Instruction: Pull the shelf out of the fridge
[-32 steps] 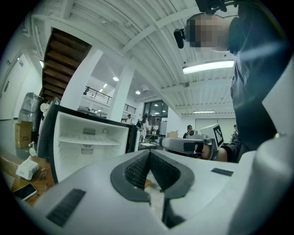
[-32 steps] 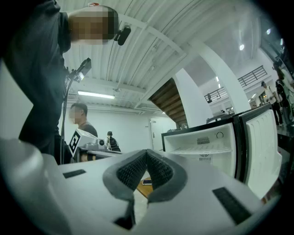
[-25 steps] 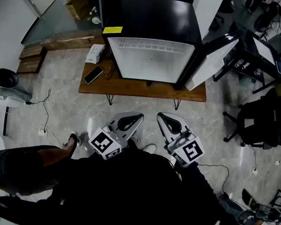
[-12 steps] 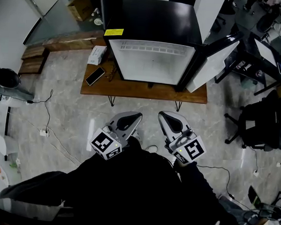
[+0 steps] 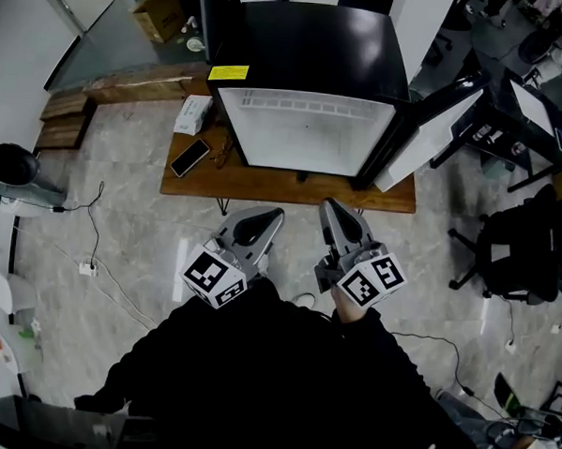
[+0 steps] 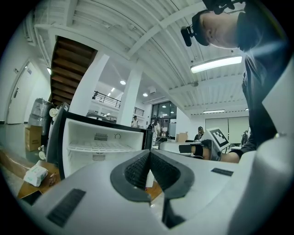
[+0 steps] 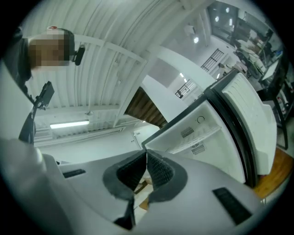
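A black mini fridge (image 5: 309,51) stands on a low wooden table (image 5: 264,182), its door (image 5: 427,128) swung open to the right. Its white inside (image 5: 305,131) faces me. The white wire shelf (image 6: 98,148) spans the upper part of the compartment in the left gripper view, and the shelf (image 7: 202,136) shows again in the right gripper view. My left gripper (image 5: 272,215) and right gripper (image 5: 329,206) hover side by side above the floor, short of the table. Both are shut with nothing between the pads.
A phone (image 5: 190,157) and a small white box (image 5: 189,114) lie on the table's left end. A black office chair (image 5: 524,241) stands at the right, a desk (image 5: 527,110) behind it. Wooden steps (image 5: 66,114) sit at the left. Cables (image 5: 92,247) trail over the floor.
Both grippers have moved forward towards the fridge, the right one turning so its marker cube faces more to the left. A person at the lower left has left the head view.
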Demonstrator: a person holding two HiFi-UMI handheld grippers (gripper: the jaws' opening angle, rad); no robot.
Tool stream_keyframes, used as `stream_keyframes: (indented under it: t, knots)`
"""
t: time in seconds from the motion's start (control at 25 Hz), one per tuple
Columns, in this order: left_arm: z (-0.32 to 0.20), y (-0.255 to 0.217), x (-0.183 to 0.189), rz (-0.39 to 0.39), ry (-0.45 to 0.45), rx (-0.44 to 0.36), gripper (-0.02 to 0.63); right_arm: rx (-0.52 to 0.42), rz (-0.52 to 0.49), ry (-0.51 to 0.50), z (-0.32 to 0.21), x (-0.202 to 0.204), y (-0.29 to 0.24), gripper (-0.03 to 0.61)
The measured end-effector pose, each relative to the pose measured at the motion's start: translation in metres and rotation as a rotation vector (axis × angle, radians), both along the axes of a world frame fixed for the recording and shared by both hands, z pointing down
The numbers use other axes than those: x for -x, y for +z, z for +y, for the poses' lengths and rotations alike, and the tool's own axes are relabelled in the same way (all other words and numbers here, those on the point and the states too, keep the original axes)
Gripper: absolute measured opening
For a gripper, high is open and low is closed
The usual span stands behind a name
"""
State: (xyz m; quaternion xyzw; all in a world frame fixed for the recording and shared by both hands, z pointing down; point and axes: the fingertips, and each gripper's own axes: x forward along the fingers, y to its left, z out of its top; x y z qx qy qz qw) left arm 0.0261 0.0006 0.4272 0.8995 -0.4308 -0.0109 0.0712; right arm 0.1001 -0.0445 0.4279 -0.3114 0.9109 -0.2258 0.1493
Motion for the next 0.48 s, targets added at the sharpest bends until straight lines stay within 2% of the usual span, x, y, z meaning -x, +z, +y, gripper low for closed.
stream_keyframes:
  t: [0.16, 0.32, 0.48]
  knots:
    - [-0.036, 0.002, 0.015, -0.004, 0.011, -0.023, 0.006, 0.133, -0.116, 0.032, -0.039, 0.017, 0.013, 0.011]
    - [-0.078, 0.007, 0.029, -0.012, 0.030, -0.032, 0.006, 0.271, -0.204, 0.047, -0.076, 0.038, 0.036, 0.083]
    - [-0.113, 0.010, 0.046, -0.013, 0.059, -0.038, 0.006, 0.355, -0.321, 0.103, -0.122, 0.056, 0.052, 0.109]
